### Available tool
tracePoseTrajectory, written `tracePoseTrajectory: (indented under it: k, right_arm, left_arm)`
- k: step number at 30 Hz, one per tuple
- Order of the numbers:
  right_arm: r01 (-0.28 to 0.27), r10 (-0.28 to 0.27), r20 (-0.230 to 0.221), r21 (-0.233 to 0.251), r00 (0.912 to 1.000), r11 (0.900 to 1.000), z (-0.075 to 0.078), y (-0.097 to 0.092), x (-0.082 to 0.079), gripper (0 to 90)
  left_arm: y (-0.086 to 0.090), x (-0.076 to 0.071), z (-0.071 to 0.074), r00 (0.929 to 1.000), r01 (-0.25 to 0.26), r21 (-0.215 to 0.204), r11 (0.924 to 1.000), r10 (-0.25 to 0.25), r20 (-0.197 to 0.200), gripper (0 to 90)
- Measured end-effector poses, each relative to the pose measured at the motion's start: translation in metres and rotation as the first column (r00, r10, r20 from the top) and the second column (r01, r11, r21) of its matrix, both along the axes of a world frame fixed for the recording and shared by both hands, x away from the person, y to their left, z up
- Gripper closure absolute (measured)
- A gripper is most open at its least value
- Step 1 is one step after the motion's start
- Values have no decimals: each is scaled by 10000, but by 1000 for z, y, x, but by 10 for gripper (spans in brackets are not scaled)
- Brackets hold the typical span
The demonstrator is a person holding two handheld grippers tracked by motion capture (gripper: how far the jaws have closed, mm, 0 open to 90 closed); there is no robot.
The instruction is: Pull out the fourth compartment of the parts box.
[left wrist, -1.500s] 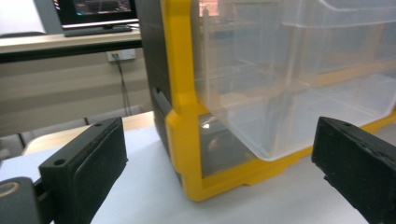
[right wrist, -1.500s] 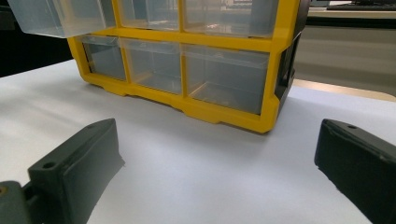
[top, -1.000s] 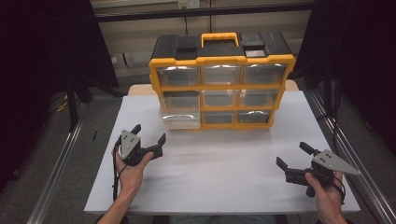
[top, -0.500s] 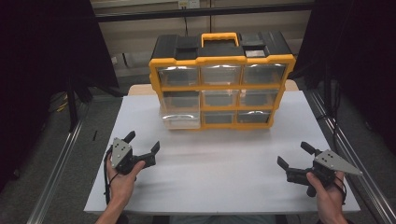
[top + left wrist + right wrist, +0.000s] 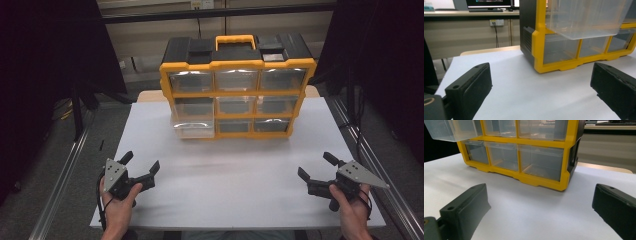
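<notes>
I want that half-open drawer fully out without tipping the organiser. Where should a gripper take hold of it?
Grip the clear plastic drawer by its protruding front lip, coming straight from the front with the open left gripper. It already juts out of the yellow-framed organiser, middle row, left column, so its front wall is exposed; a level, straight pull looks safest.

One yellow-and-black drawer cabinet (image 5: 235,85) stands on one white table (image 5: 240,185), holding nine clear drawers in three rows of three, one drawer (image 5: 193,126) of them pulled out, while two hand-held grippers, left gripper (image 5: 139,165) and right gripper (image 5: 317,166), flank it.
</notes>
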State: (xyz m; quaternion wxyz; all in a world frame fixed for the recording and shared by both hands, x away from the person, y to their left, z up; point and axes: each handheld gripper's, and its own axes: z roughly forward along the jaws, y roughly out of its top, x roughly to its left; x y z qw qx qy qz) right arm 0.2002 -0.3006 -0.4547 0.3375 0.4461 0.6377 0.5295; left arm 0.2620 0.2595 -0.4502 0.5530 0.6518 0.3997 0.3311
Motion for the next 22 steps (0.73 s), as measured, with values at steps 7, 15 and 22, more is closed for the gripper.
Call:
tracePoseTrajectory:
  k: [7,15,22]
  right_arm:
    - [73,-73,14,-9,10000,10000,1,-1,-3,5]
    - [120,-120,-45,-85,9999,9999,0,-2,2,5]
    - [-109,109,-14,-167,9999,9998,0,1,0,3]
  left_arm:
    - [9,-6,-3,10000,41,434,9990,-40,-34,36]
    - [-7,4,2,9992,171,774,9969,-198,337,40]
    - [-3,7,-3,9999,-68,723,9974,60,115,40]
